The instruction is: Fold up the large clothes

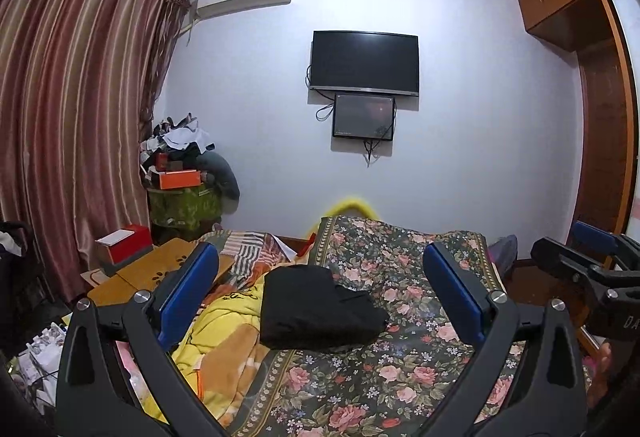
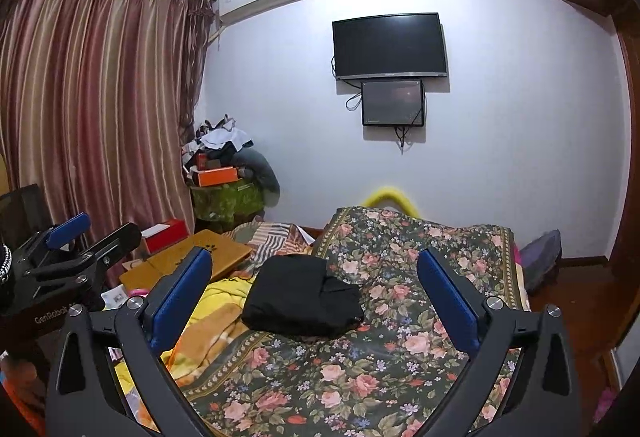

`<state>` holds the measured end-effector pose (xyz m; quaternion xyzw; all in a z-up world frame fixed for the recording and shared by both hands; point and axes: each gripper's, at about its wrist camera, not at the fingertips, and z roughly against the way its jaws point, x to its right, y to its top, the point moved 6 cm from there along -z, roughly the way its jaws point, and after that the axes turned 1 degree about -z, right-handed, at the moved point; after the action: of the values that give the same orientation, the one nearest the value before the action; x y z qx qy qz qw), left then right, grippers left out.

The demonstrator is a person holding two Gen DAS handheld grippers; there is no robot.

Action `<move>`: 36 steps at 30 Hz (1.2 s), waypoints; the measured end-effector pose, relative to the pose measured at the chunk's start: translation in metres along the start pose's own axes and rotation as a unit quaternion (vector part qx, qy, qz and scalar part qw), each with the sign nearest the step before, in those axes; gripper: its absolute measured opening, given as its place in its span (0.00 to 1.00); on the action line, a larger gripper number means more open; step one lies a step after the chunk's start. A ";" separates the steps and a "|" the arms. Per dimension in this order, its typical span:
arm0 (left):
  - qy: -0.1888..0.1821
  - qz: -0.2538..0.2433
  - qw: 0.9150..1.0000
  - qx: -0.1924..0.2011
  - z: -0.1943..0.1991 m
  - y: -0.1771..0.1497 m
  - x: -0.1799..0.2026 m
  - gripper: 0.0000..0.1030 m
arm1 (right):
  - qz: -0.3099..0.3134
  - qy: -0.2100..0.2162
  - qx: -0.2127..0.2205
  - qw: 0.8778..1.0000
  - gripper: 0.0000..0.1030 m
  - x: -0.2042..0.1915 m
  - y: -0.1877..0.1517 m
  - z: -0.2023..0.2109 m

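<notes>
Both the left gripper [image 1: 320, 295] and right gripper [image 2: 314, 295] are hanging with fingers spread wide and empty, the folded black garment [image 2: 302, 303] is lying near the floral bedspread's [image 2: 400, 341] left edge, so I'm judging folding finished, next fetching another garment.

Open floral bedspread [image 2: 380, 369] around folded black garment [image 2: 300, 301], blankets [image 2: 208, 333] left.

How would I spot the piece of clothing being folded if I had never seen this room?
Find the bed with the dark floral bedspread below the wall-mounted TV. Near its left side, next to the yellow blanket, lies the black garment, folded into a compact bundle. It is the only plain black thing on the bed; everything around it is patterned or bright.
</notes>
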<state>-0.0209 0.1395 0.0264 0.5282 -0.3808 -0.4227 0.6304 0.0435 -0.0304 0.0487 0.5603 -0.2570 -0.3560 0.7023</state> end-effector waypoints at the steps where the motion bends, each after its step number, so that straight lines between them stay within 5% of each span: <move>1: -0.001 -0.001 1.000 -0.001 0.000 0.000 0.001 1.00 | 0.000 0.002 -0.002 1.000 0.99 -0.001 0.000 0.000; 36: -0.013 0.008 1.000 -0.011 -0.003 -0.003 0.008 1.00 | 0.002 0.000 -0.007 1.000 0.99 -0.001 0.004 0.004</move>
<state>-0.0153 0.1330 0.0235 0.5126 -0.3881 -0.4288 0.6347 0.0405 -0.0319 0.0535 0.5546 -0.2554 -0.3562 0.7074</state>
